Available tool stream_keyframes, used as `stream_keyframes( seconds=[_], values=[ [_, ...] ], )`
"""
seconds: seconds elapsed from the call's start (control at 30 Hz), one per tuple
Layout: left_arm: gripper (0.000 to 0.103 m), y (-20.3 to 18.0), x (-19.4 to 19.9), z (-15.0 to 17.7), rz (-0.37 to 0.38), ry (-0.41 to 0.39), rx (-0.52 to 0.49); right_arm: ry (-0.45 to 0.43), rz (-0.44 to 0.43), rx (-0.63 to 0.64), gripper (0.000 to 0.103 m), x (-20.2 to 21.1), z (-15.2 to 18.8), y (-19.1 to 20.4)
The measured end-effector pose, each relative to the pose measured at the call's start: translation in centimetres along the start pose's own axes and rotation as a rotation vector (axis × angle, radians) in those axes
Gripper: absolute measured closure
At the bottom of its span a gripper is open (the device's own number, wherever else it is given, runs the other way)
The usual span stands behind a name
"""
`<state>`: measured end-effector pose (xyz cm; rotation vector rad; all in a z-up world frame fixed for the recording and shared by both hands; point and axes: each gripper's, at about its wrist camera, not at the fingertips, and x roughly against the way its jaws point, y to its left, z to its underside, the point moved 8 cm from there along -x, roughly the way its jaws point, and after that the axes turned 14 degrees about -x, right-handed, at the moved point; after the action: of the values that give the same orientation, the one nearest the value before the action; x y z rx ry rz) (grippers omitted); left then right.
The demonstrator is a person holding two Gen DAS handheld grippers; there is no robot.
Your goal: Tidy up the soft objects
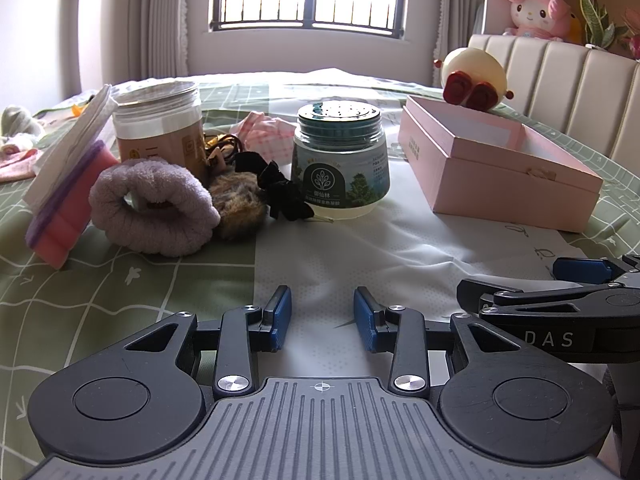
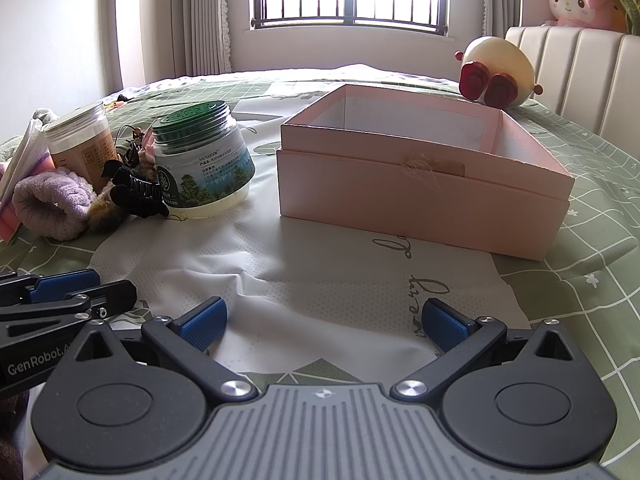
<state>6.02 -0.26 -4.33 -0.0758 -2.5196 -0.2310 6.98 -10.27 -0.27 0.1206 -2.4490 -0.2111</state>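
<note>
The left gripper (image 1: 322, 316) hovers low over the green patterned bed cover (image 1: 132, 280), its blue-padded fingers parted with nothing between them. The right gripper (image 2: 324, 322) sits just beside it, spread wider and likewise empty. The lilac fleecy scrunchie (image 1: 154, 212) lies on the bed to the left, touching a brown furry pom-pom (image 1: 238, 204) that it partly hides. A black ruffled hair clip (image 1: 280, 192) rests against the pom-pom and just beside the clear jar with a perforated green lid (image 1: 340, 160). Behind the scrunchie stands a tall clear canister with brown contents (image 1: 160, 124); a stack of pink and purple sponges topped by white cloth (image 1: 68, 176) leans at the far left, cut off in the right wrist view. The open pink cardboard box (image 2: 424, 176) stands to the right, well apart from the soft items; its floor is mostly hidden by its front wall. A pink checked cloth (image 1: 268, 132) is largely concealed behind the jars.
</note>
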Motion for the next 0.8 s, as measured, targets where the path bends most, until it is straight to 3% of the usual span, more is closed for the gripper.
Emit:
stream_keyframes(
  seconds=[0.8],
  values=[
    [0.063, 0.25, -0.14, -0.05, -0.003, -0.002, -0.003, 0.000, 0.000, 0.000, 0.000, -0.02, 0.03, 0.04]
  ],
)
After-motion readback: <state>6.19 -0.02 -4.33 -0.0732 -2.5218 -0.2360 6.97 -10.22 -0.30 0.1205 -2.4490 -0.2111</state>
